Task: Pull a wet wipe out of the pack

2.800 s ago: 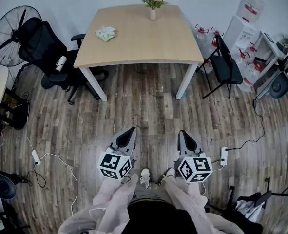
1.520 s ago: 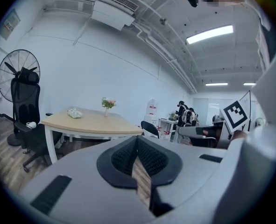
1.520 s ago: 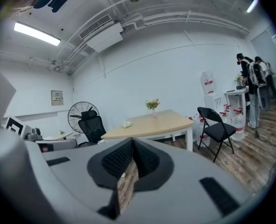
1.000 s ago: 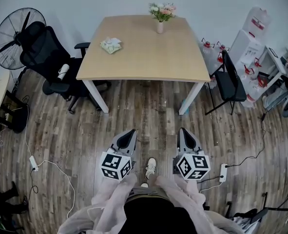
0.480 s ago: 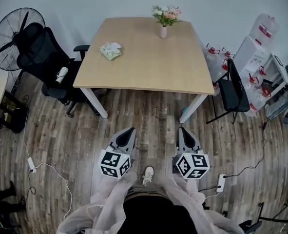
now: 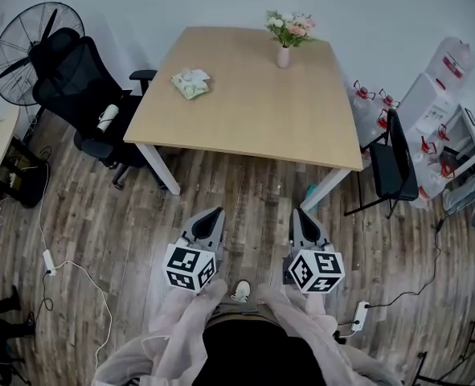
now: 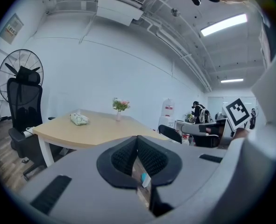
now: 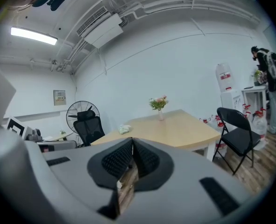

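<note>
While both hands hang over the wooden plank floor (image 6: 245, 187), well short of the pale wooden square surface (image 6: 253, 111), the left tool (image 6: 213, 213) is clenched, jaws pressed together with nothing between them. The right tool (image 6: 299, 213) is clenched and empty as well. The marker cube (image 6: 190, 268) on the left tool shows black-and-white square patterns. The soft pale-green wet wipe pack (image 6: 190, 83) lies by the surface's left edge, about halfway along, and its print is too small to read. A slim pink vase of flowers (image 6: 284, 53) stands near the far edge, toward the right corner. A black mesh office chair (image 6: 72, 79) sits off the left edge, and a black folding chair (image 6: 399, 167) sits off the right.
</note>
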Available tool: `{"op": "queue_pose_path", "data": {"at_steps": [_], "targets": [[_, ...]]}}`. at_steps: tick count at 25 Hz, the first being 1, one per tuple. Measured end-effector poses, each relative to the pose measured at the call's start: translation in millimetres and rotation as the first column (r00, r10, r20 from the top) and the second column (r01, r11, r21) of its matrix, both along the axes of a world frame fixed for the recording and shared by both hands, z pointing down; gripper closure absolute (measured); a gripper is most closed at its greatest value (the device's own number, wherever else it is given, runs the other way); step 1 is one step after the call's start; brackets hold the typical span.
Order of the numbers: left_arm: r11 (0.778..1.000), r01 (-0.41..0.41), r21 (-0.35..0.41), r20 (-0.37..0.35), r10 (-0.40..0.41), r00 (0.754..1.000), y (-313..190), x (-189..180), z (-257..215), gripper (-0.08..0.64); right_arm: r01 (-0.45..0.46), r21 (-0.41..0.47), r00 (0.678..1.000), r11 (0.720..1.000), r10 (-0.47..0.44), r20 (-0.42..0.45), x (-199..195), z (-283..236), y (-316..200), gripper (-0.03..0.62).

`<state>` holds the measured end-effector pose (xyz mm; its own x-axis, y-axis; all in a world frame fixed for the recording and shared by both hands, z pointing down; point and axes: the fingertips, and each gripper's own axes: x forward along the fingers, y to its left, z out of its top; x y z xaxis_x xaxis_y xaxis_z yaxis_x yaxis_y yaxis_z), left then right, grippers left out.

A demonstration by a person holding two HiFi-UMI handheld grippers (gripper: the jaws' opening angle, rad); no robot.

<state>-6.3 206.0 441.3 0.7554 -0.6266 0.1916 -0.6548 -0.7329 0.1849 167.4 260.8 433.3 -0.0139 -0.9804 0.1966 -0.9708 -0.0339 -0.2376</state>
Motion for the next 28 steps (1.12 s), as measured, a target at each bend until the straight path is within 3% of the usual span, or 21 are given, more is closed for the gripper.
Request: {"op": "queue_pose_path", "data": {"at_steps": [20, 28], "targets": [[0.998, 0.046, -0.039, 0.021, -0.045, 0.999, -1.7, -1.7, 8.9, 0.549, 0.091, -0.06, 0.995, 0.994, -0.089, 0.033, -14.3, 21.2, -14.3, 0.578], [0.998, 0.05, -0.036, 0.02, -0.05, 0.999, -26.6, 4.5, 6.6, 0.549, 0.108, -0.054, 0.994, 0.993, -0.107, 0.025, -12.2, 15.5, -39.1, 0.578]]}}
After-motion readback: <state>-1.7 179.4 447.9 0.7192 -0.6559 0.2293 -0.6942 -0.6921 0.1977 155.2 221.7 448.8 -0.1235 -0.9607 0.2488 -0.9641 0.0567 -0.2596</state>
